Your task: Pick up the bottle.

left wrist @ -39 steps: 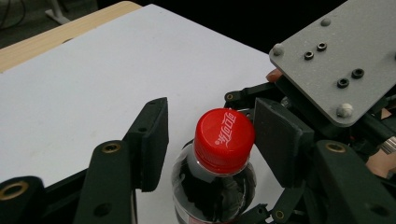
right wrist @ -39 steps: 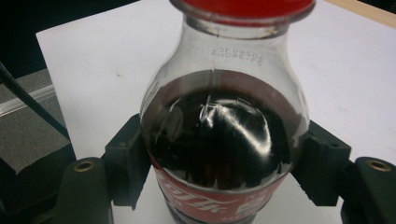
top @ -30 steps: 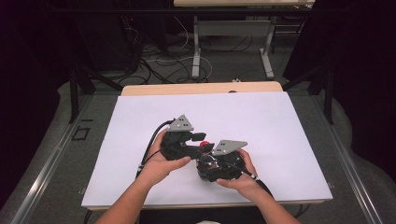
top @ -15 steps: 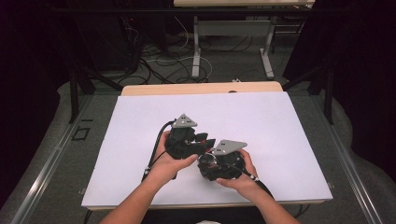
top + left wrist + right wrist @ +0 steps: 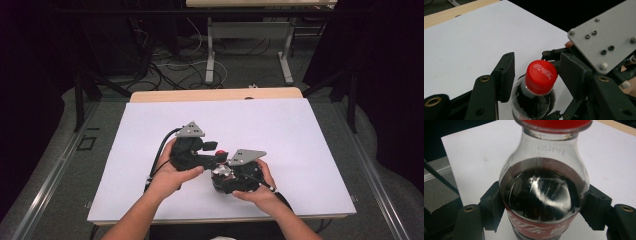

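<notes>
Nearest the person, the right gripper (image 5: 227, 176) grasps a clear plastic bottle of dark cola (image 5: 544, 195), its two black jaws pressed against the bottle's sides at the top edge of the red label (image 5: 536, 226). In the right gripper view the bottle fills the gap between the jaws, with the liquid level just below the neck. Just beyond, the left gripper (image 5: 212, 155) is held around the bottle's red screw cap (image 5: 541, 76). In the left gripper view the cap sits between the two jaw pads, nearer the left one, with a gap showing on either side, so those jaws are released. Both grippers meet over the near middle of the white-covered table (image 5: 300, 130), whose wooden far edge (image 5: 215, 94) shows behind.
</notes>
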`<state>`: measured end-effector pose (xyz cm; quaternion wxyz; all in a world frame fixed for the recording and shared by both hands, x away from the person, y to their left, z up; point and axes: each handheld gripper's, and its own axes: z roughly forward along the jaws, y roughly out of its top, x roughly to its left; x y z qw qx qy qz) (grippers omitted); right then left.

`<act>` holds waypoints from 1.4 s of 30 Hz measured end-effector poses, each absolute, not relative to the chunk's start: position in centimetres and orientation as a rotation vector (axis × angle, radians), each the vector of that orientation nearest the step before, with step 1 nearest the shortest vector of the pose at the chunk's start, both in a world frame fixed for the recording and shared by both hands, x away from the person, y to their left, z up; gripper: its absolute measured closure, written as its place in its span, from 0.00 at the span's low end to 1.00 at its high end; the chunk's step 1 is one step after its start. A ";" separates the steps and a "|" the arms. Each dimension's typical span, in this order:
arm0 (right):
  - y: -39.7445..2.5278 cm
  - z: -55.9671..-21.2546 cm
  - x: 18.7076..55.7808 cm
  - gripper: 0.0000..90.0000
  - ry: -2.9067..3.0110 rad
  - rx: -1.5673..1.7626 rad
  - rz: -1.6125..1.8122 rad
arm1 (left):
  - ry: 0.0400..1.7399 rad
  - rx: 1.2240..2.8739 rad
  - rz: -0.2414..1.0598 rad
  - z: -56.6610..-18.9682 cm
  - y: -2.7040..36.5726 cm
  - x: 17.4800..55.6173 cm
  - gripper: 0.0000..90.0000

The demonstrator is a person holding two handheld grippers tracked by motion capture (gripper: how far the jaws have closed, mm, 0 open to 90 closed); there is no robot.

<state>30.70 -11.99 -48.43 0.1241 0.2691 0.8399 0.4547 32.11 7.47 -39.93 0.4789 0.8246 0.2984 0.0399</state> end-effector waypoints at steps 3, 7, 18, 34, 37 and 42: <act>-11.8 -48.4 30.6 0.33 2.460 0.785 1.328 | 0.684 2.028 0.091 -40.3 7.8 32.5 0.53; -11.7 -48.5 30.5 0.33 2.475 0.771 1.320 | 0.641 2.028 0.079 -40.6 7.7 32.6 0.58; -11.8 -48.6 30.6 0.33 2.455 0.805 1.315 | 0.724 2.011 0.121 -40.5 6.5 32.1 0.68; -12.0 -48.5 30.7 0.33 2.433 0.802 1.313 | 0.803 1.971 0.141 -39.7 6.4 31.8 0.56; -12.0 -48.5 30.7 0.33 2.439 0.796 1.320 | 0.767 1.969 0.126 -39.7 7.0 32.0 0.51; -12.1 -48.5 30.7 0.33 2.443 0.796 1.328 | 0.732 1.986 0.097 -39.9 7.5 31.9 0.50</act>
